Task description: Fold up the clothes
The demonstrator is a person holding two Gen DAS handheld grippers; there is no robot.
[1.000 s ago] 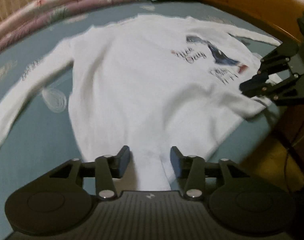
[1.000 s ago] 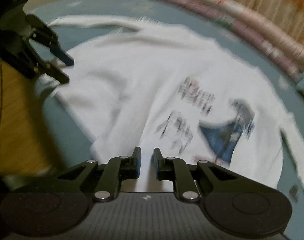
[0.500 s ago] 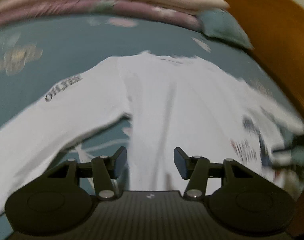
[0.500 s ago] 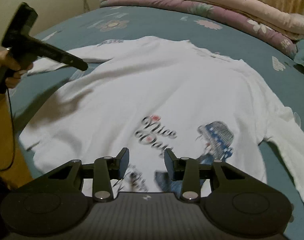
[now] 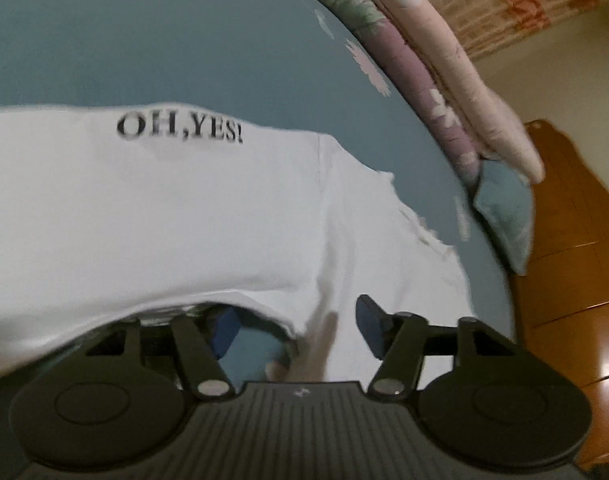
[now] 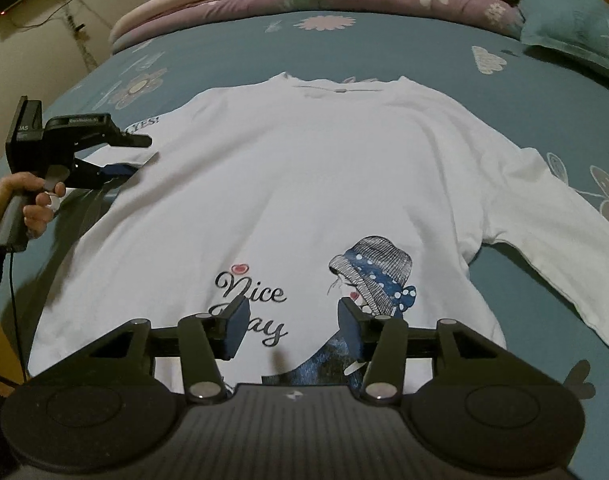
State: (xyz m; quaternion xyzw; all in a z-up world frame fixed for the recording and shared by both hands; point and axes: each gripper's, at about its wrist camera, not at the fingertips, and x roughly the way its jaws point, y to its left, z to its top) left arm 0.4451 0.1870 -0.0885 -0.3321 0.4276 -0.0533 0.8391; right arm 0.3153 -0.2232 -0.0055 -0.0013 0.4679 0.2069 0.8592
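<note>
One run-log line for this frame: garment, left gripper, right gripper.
garment: white shirt flat on bed | left gripper: closing at sleeve underarm, cloth between fingers | right gripper: opening, above hem, empty

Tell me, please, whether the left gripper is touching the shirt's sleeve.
Touching. In the left wrist view the white sleeve drapes over one finger of the left gripper, hiding its tip; the jaws are closing with the sleeve's edge between them.

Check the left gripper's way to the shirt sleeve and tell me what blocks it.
Nothing visible blocks it. The left gripper is already at the sleeve of the white shirt, jaws closing with the sleeve's edge between them.
</note>
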